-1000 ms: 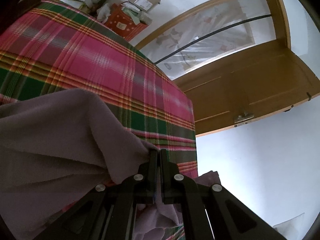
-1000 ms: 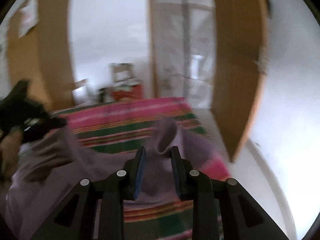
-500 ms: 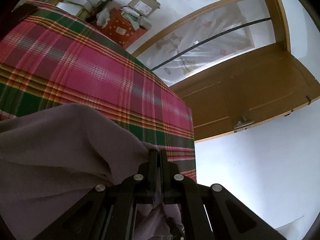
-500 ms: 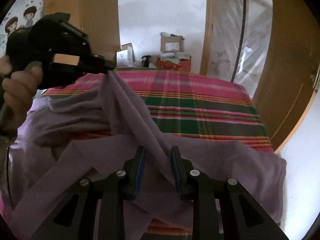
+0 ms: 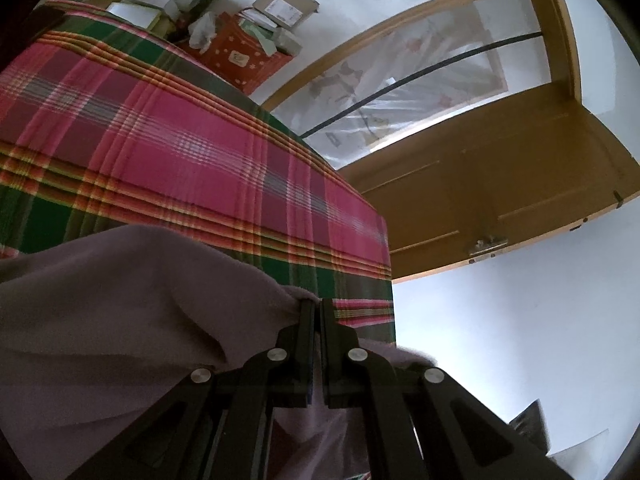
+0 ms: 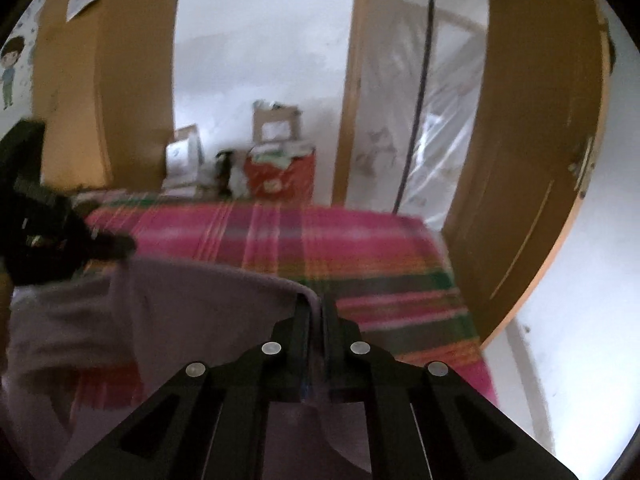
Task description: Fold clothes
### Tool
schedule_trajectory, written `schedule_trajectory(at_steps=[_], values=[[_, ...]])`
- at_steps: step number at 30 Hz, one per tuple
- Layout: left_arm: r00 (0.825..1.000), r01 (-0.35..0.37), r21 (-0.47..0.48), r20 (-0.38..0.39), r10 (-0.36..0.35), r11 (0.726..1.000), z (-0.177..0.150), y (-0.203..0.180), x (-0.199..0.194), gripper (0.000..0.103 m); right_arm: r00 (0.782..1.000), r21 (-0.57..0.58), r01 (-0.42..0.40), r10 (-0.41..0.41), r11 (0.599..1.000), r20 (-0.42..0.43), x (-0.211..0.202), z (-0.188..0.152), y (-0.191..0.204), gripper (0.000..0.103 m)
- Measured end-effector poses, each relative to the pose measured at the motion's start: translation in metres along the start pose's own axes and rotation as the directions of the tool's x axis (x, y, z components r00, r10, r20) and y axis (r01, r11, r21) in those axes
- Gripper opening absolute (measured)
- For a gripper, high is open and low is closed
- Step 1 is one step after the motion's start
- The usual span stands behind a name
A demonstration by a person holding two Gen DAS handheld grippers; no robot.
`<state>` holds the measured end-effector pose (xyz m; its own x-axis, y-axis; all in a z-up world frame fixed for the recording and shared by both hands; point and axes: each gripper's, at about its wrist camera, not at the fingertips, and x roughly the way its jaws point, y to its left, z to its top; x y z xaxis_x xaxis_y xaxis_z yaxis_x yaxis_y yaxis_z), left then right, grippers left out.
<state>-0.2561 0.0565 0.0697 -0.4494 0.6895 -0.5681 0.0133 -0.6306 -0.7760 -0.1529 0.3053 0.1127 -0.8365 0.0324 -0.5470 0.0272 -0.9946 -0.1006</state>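
A mauve garment [image 5: 120, 320] hangs over a bed with a pink and green plaid cover [image 5: 180, 148]. My left gripper [image 5: 315, 304] is shut on a bunched edge of the garment, which drapes down to its left. In the right wrist view my right gripper [image 6: 316, 300] is shut on another edge of the same garment [image 6: 192, 300], and the cloth stretches left toward the black left gripper [image 6: 116, 246] at the frame's left side. This view is blurred.
The plaid cover [image 6: 320, 240] runs to the bed's far edge. Beyond it stand a red box [image 6: 280, 174] and cardboard boxes [image 5: 286, 2] against a white wall. A brown wooden door [image 5: 500, 184] stands ajar on the right, beside a plastic-covered doorway [image 6: 424, 120].
My right gripper has closed on the garment's edge and swung right, pulling the cloth taut between both grippers. The left gripper kept its grip and hardly moved.
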Motion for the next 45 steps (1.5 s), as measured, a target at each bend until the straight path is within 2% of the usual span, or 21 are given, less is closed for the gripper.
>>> schedule_trajectory(at_steps=[6, 9, 14, 17, 18, 24, 29, 33, 40, 45], values=[[1.0, -0.004, 0.011, 0.023, 0.004, 1.0, 0.002, 0.001, -0.002, 0.003, 0.993, -0.037, 0.063, -0.059, 0.997, 0.106, 0.003, 0.023, 0.009, 0.005], [1.0, -0.026, 0.008, 0.015, 0.026, 1.0, 0.003, 0.008, 0.002, 0.003, 0.997, -0.043, 0.064, -0.063, 0.997, 0.037, 0.023, 0.02, 0.012, 0.005], [0.997, -0.061, 0.0, -0.048, 0.061, 0.998, -0.001, 0.02, 0.011, 0.004, 0.996, -0.049, 0.064, -0.067, 0.997, -0.059, 0.046, 0.003, 0.013, 0.006], [0.995, -0.065, 0.009, -0.076, 0.065, 0.998, -0.007, 0.023, 0.011, 0.017, 0.995, -0.033, 0.036, -0.039, 0.999, -0.091, 0.047, -0.003, 0.011, 0.008], [0.995, -0.06, 0.015, -0.08, 0.061, 0.998, -0.01, 0.024, 0.009, 0.02, 0.995, -0.023, 0.022, -0.024, 0.999, -0.1, 0.046, -0.005, 0.01, 0.013], [0.996, -0.055, 0.048, -0.074, 0.058, 0.997, -0.029, 0.026, -0.027, 0.031, 0.996, 0.033, -0.026, 0.029, 0.999, -0.08, 0.013, -0.018, 0.005, 0.027], [0.996, -0.066, 0.068, -0.062, 0.07, 0.995, -0.056, 0.032, -0.068, 0.031, 0.994, 0.066, -0.059, 0.064, 0.996, -0.088, -0.024, -0.035, 0.005, 0.027], [0.992, -0.088, 0.097, -0.077, 0.095, 0.991, -0.091, 0.041, -0.1, 0.032, 0.988, 0.099, -0.103, 0.113, 0.99, -0.102, -0.053, -0.05, 0.008, 0.027], [0.986, -0.066, 0.14, -0.143, 0.086, 0.988, -0.164, 0.06, -0.148, 0.033, 0.962, 0.123, -0.24, 0.253, 0.963, -0.103, -0.108, -0.078, 0.031, 0.027], [0.988, -0.099, 0.123, -0.107, 0.112, 0.988, -0.197, 0.083, -0.186, 0.034, 0.938, 0.151, -0.323, 0.338, 0.934, -0.084, -0.147, -0.089, 0.035, 0.027]])
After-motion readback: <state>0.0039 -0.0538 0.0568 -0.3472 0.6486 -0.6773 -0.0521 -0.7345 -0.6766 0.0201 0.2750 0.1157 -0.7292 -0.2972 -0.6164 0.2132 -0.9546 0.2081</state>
